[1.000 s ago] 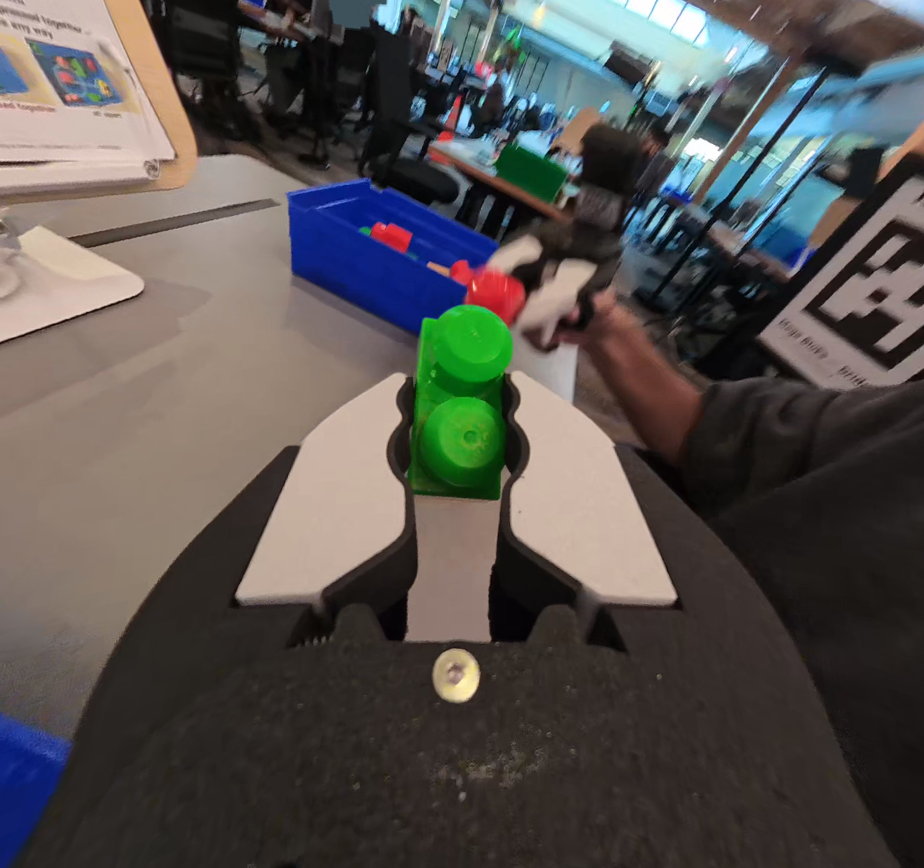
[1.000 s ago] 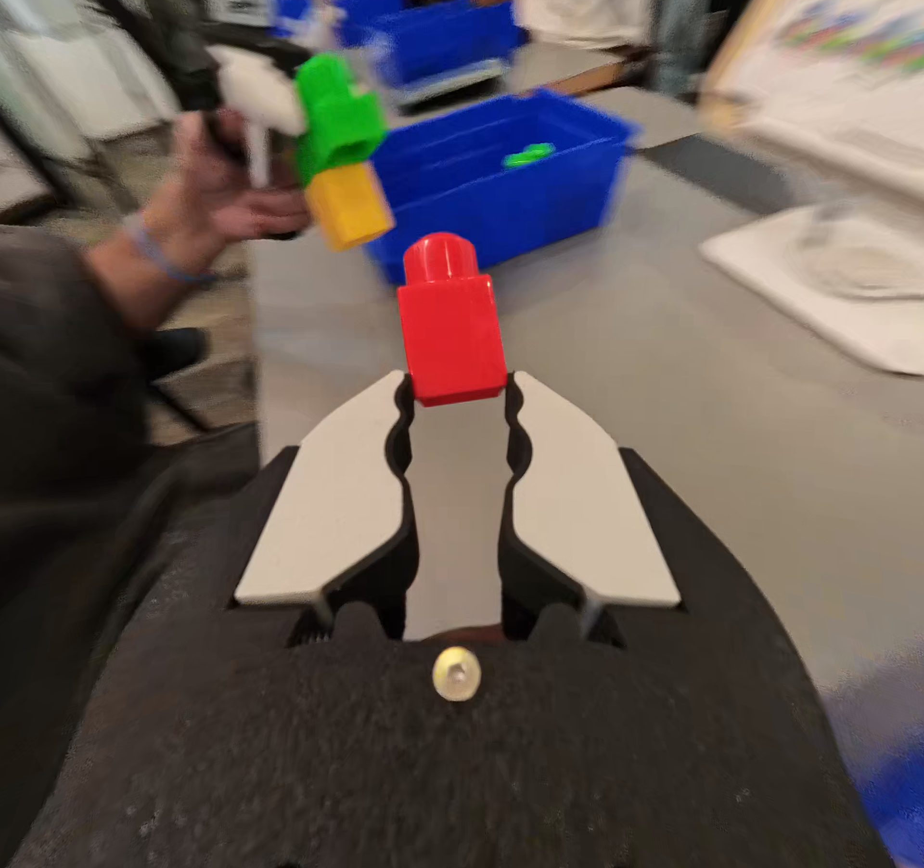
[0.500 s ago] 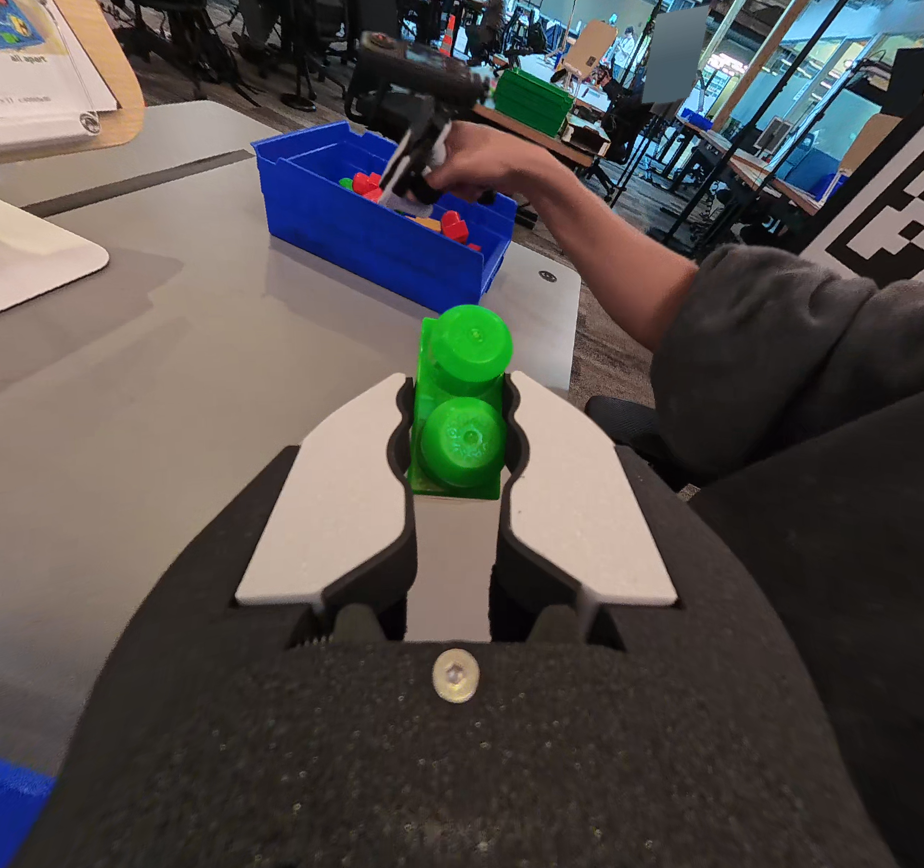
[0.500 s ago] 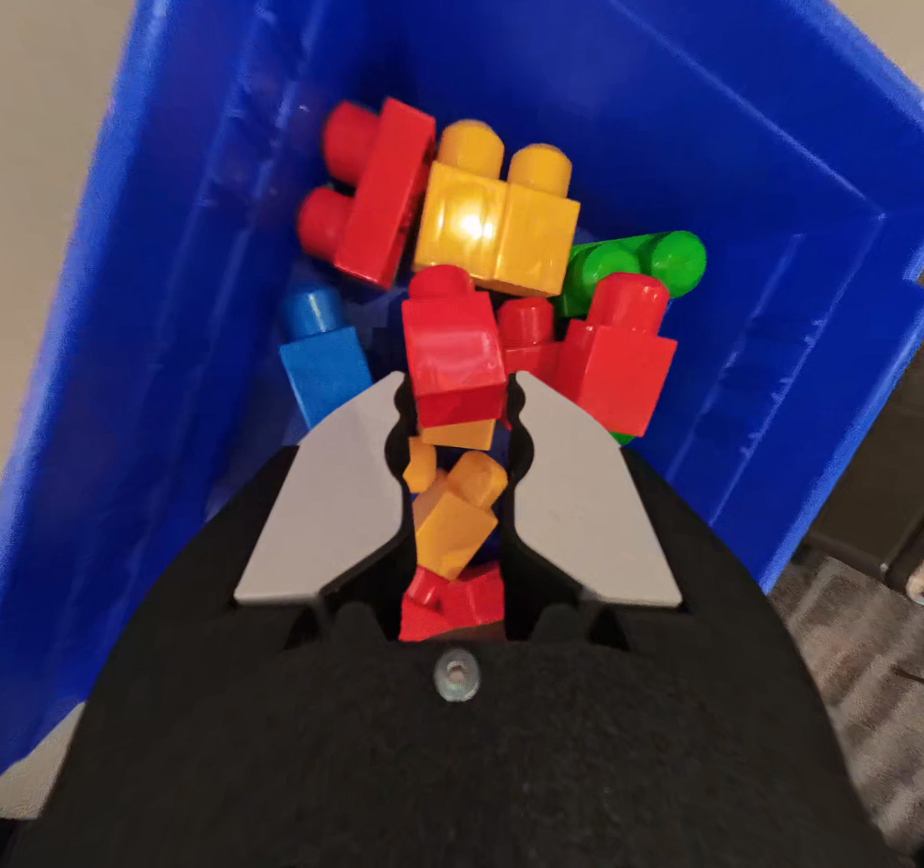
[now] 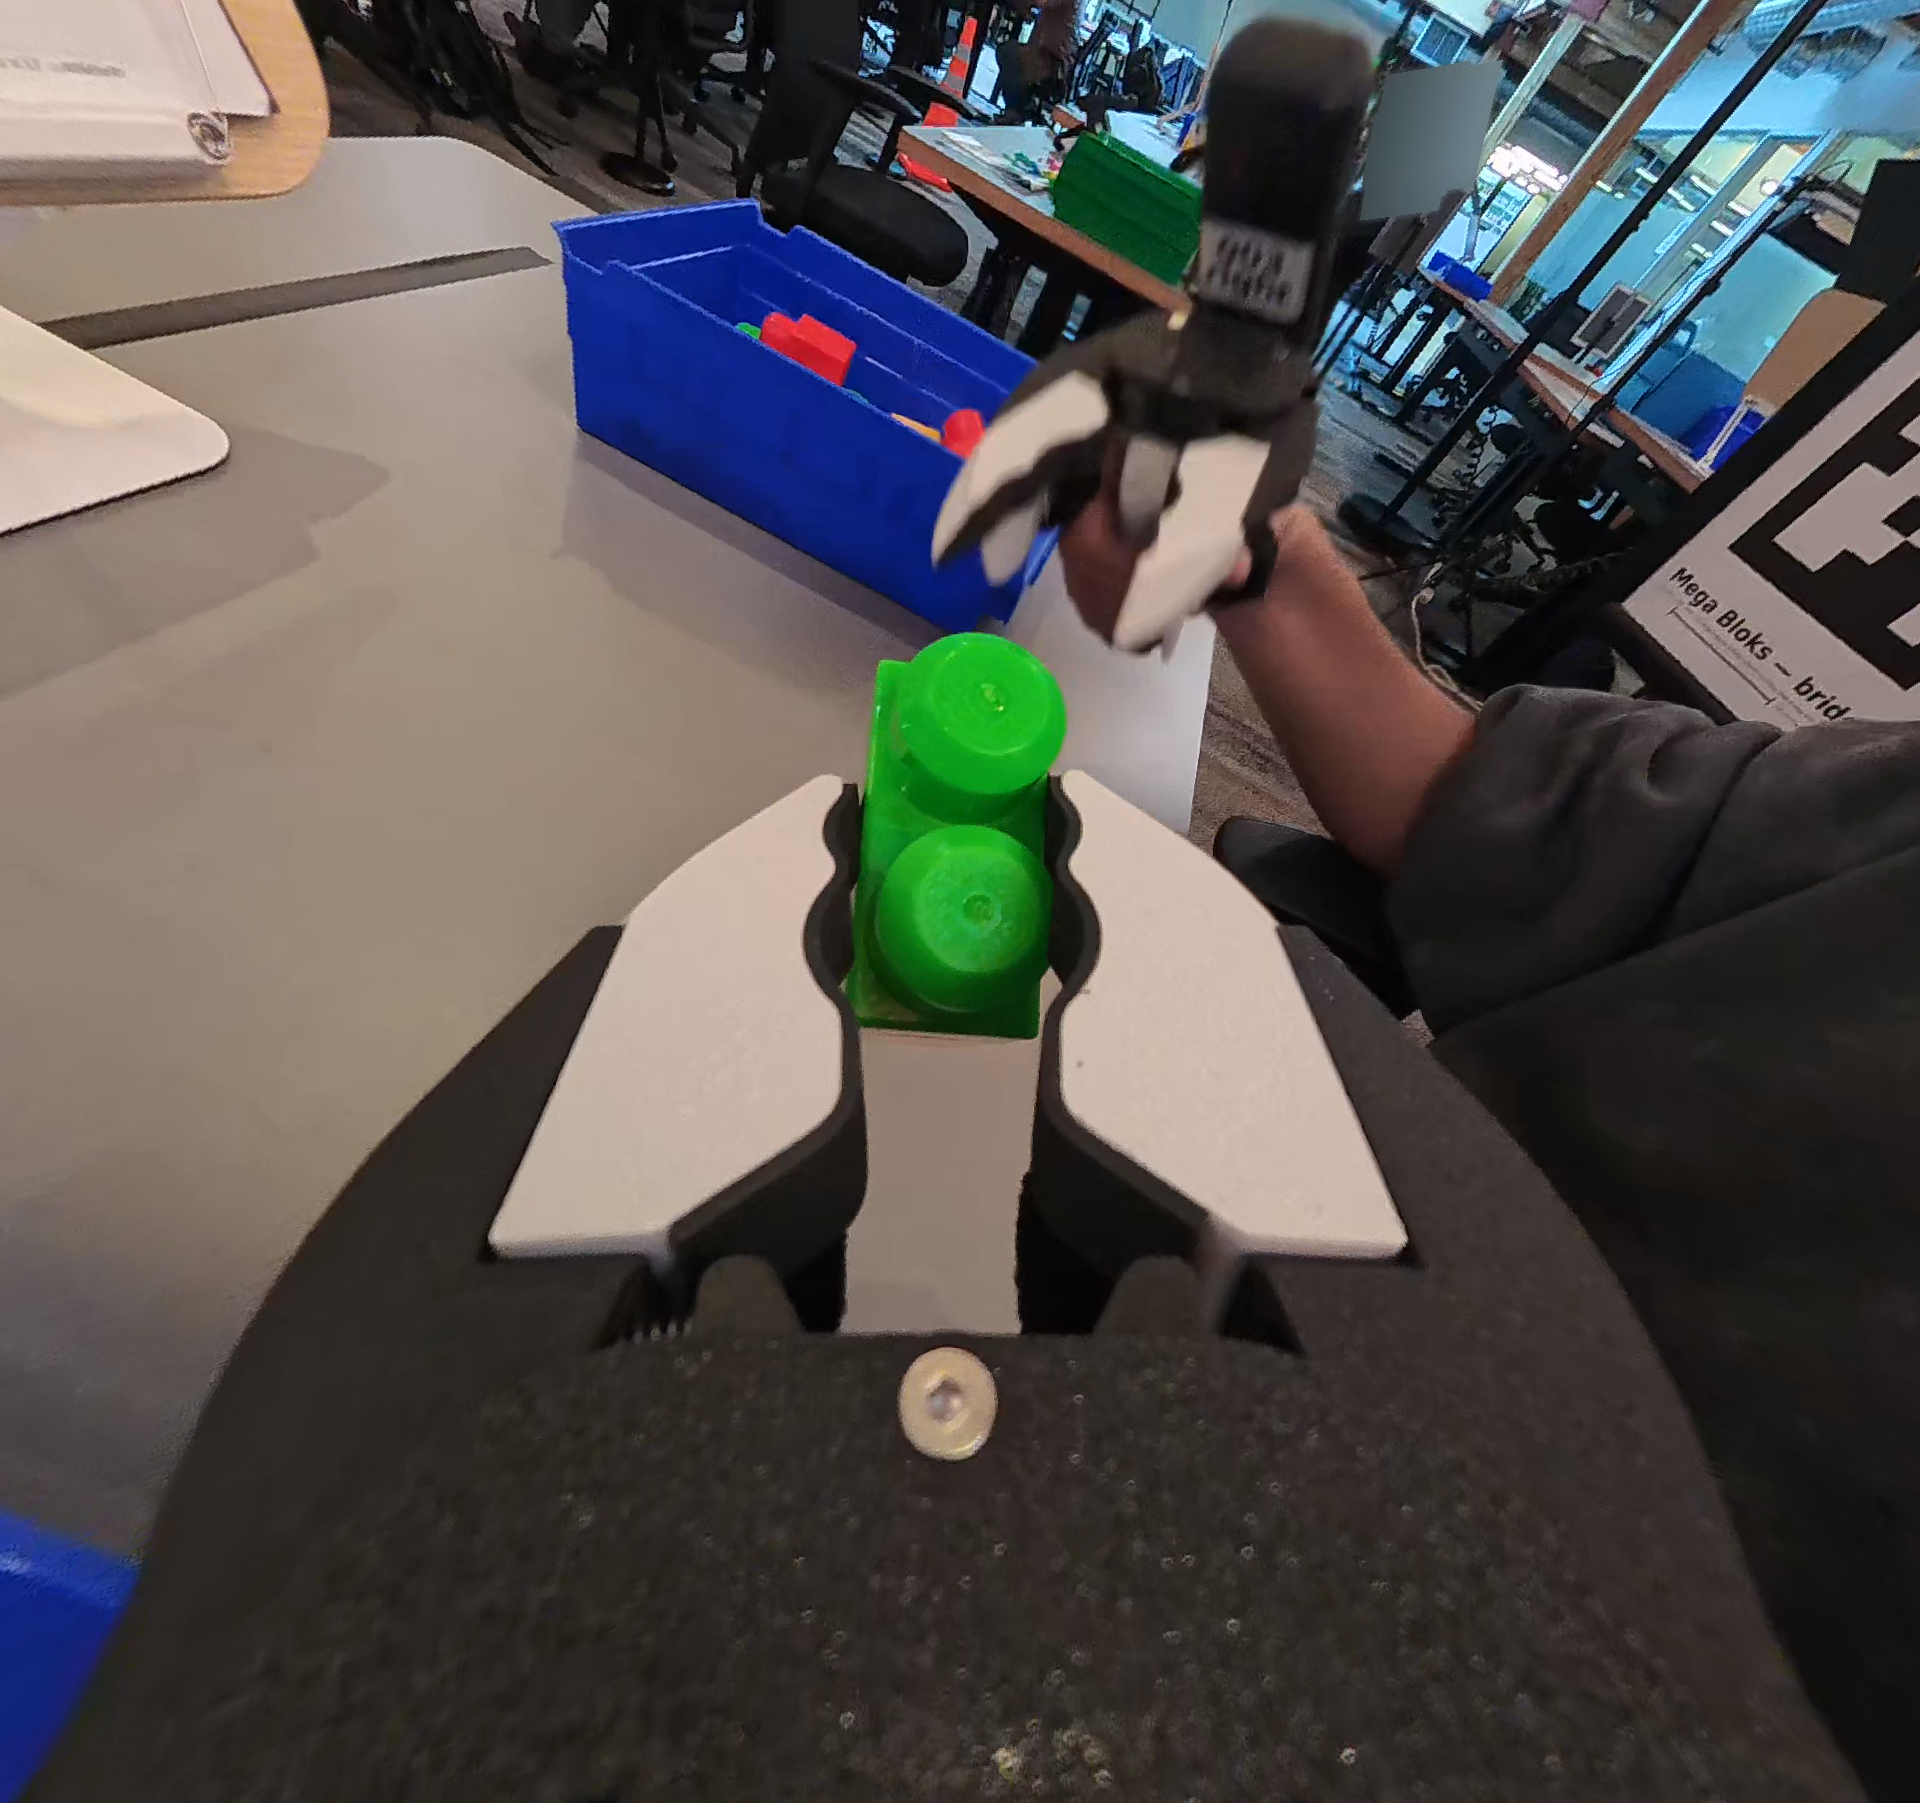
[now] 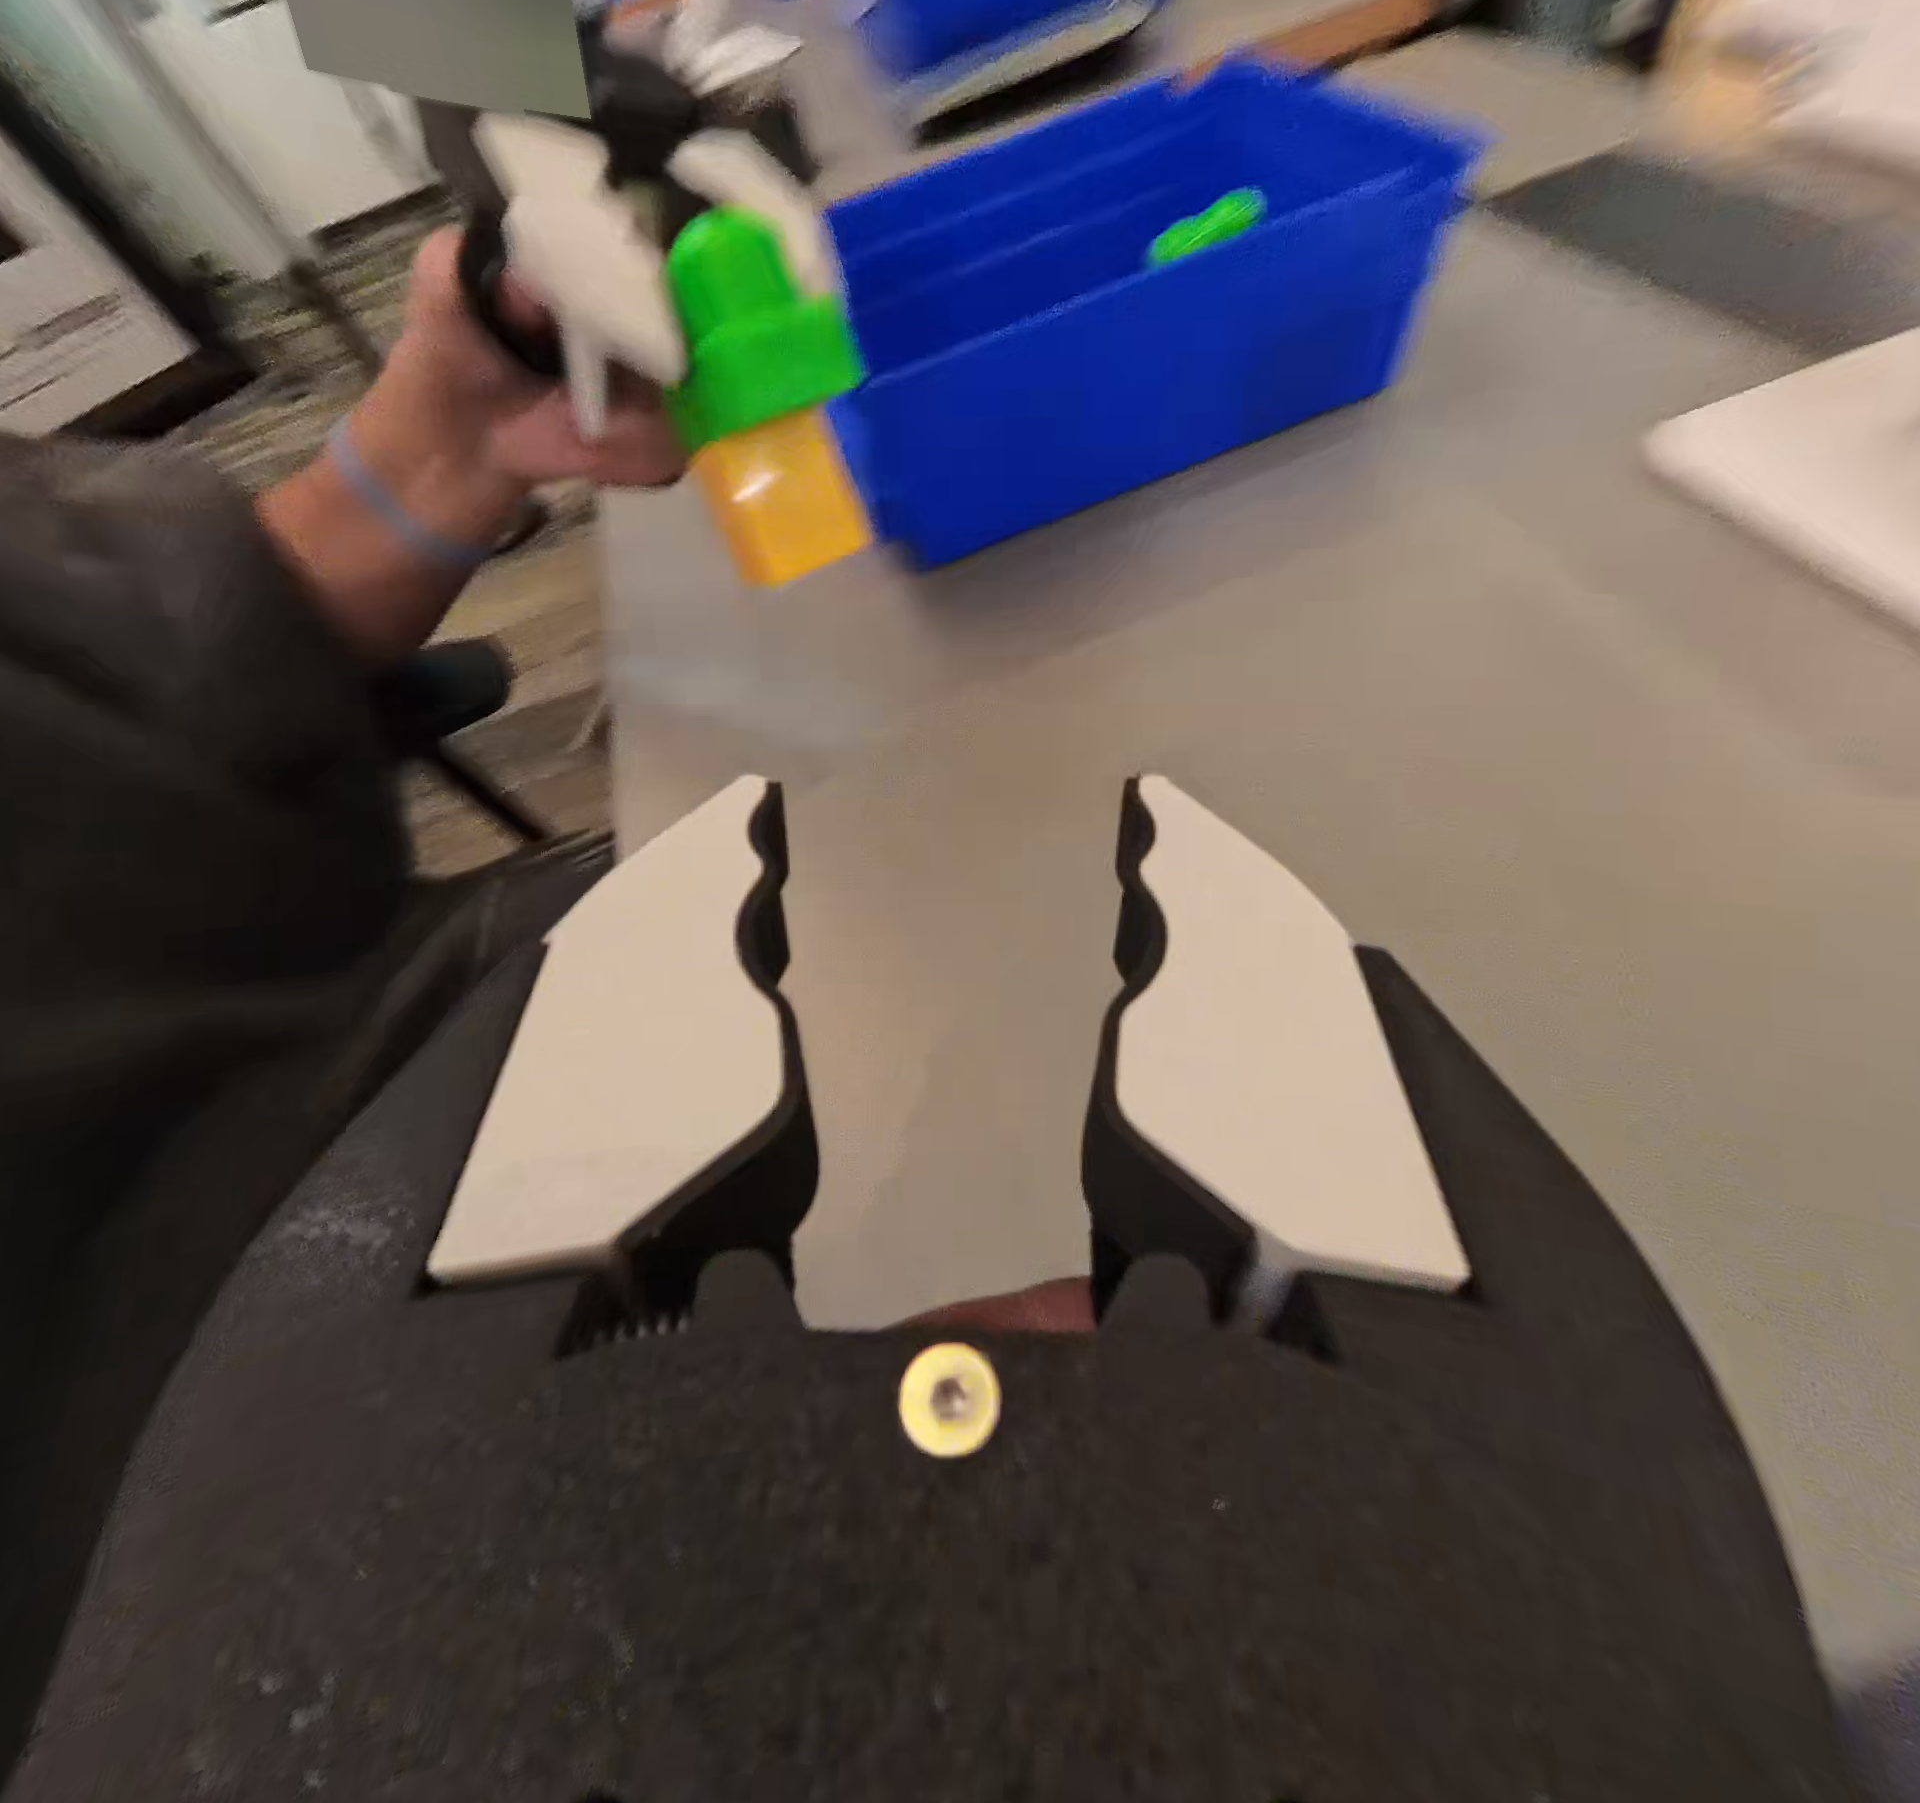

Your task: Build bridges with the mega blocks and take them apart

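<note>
My left gripper [image 5: 951, 787] is shut on a green two-stud block [image 5: 961, 880], held above the grey table [image 5: 364, 818]. In the right wrist view this gripper [image 6: 675, 299] shows at upper left, and a yellow block [image 6: 779, 496] is stuck under the green block [image 6: 753, 340]. My right gripper [image 6: 951, 797] is open and empty over the table. In the left wrist view it [image 5: 1039, 595] hangs in the air by the near corner of a blue bin [image 5: 748, 444] that holds red and yellow blocks [image 5: 805, 345].
A second blue bin [image 6: 1091, 403] with a green block [image 6: 1210, 226] inside stands behind my left gripper. A white stand base [image 5: 94, 423] and a page holder [image 5: 135, 39] are at far left. The table edge [image 5: 1195, 714] and a marker board [image 5: 1818, 527] are at right. My right fingertips sit around 12 cm from my left ones.
My right gripper carried a red block over the blue bin, let it go there, and has come back out open and empty. My left gripper kept the green block and barely moved.
</note>
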{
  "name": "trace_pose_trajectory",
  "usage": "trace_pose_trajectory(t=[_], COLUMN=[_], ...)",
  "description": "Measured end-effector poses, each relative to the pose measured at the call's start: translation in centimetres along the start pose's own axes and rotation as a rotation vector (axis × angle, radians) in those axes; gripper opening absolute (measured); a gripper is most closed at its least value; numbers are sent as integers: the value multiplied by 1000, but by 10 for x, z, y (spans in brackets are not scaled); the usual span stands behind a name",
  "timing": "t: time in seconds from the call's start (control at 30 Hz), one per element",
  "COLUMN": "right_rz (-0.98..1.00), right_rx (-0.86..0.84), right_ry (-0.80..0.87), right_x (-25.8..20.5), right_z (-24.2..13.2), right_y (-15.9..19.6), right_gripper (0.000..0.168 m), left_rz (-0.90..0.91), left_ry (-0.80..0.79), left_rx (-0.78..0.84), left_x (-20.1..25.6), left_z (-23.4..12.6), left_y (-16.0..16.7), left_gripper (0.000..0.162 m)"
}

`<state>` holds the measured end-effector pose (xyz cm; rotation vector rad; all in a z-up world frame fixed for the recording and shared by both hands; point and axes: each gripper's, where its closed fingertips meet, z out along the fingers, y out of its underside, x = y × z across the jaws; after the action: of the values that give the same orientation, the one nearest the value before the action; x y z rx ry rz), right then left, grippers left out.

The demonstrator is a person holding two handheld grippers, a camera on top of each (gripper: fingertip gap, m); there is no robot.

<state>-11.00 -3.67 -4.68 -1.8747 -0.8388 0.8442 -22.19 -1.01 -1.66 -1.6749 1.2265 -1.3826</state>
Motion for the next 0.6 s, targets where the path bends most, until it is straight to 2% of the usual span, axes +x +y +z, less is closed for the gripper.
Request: trace_pose_trajectory(t=[0.1,0.17,0.27,0.37,0.53,0.6], right_rz=[80,113,60,15,-74,-140], right_rx=[34,66,45,42,34,13], right_ry=[-172,-218,-193,-128,-243,-223], right_x=[-25,-38,-51,-47,-68,-69], right_z=[35,58,87,97,97,97], right_y=[6,4,12,13,23,26], right_gripper=[61,61,67,68,35,35], left_rz=[-27,-51,-67,-65,-39,3], left_ry=[26,65,127,177,235,235], left_rx=[7,18,-7,-61,-143,-174], left_x=[-2,1,9,18,30,34], left_z=[3,7,15,25,34,34], left_y=[0,0,5,15,32,36], left_gripper=[33,33,33,33,33,33])
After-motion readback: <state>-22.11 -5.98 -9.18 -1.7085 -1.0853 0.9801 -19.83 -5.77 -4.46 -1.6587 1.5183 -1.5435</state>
